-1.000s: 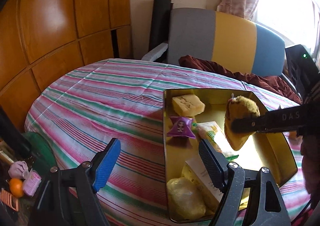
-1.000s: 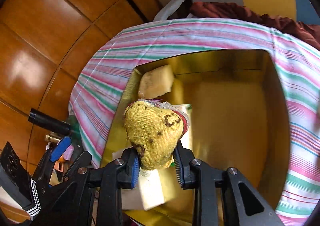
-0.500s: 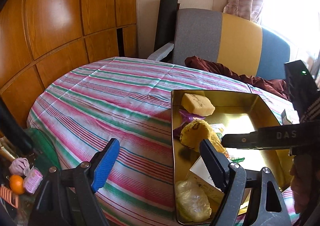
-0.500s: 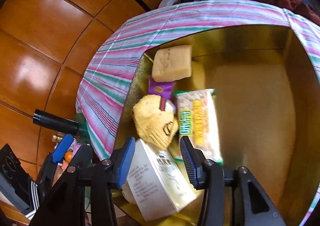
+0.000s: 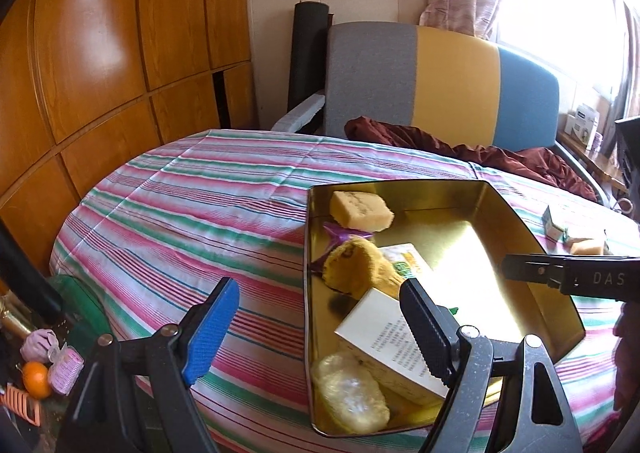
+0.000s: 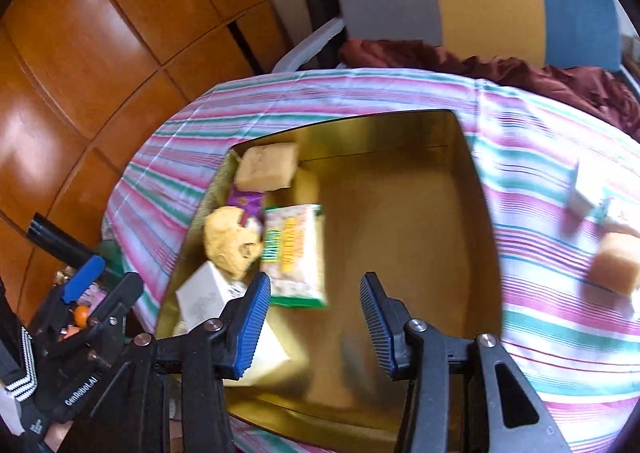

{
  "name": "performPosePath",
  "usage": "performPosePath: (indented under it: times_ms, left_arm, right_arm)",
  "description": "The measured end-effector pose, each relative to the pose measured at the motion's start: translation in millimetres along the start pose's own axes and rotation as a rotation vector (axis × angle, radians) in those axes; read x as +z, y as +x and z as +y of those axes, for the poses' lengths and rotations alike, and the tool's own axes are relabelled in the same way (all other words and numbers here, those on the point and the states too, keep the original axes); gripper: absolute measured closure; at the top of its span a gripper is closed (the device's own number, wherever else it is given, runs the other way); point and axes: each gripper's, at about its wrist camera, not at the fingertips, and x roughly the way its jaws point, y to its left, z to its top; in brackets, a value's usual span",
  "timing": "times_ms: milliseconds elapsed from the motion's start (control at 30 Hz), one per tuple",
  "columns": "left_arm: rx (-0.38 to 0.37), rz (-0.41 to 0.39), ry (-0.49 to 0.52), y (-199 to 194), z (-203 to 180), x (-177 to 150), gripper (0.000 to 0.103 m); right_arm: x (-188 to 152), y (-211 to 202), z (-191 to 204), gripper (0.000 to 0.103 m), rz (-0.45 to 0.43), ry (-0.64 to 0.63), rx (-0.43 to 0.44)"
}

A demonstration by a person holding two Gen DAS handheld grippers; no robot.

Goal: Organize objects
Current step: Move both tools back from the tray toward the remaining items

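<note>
Both my claws gape empty, the right gripper over the gold tin, the left gripper astride its rim beside the yellow pouch.

Tray: gold metal, glossy, mirror-smooth inside. Tablecloth on counter: striped woven cloth, matt. Wall panels: varnished wood, shiny. Yellow pouch: knitted, rough. Box: matt white card. Snack packet: glossy plastic film. Left claw pads: ribbed rubber, blue and black.
</note>
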Motion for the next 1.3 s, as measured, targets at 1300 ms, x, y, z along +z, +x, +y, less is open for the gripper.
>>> performPosePath:
  times_ms: [1300]
  left_arm:
    - [-0.416, 0.144, 0.288, 10.4, -246.3, 28.4, 0.021]
  right_arm:
    - [-44.3, -146.1, -341.0, 0.056, -0.228, 0.703, -0.33]
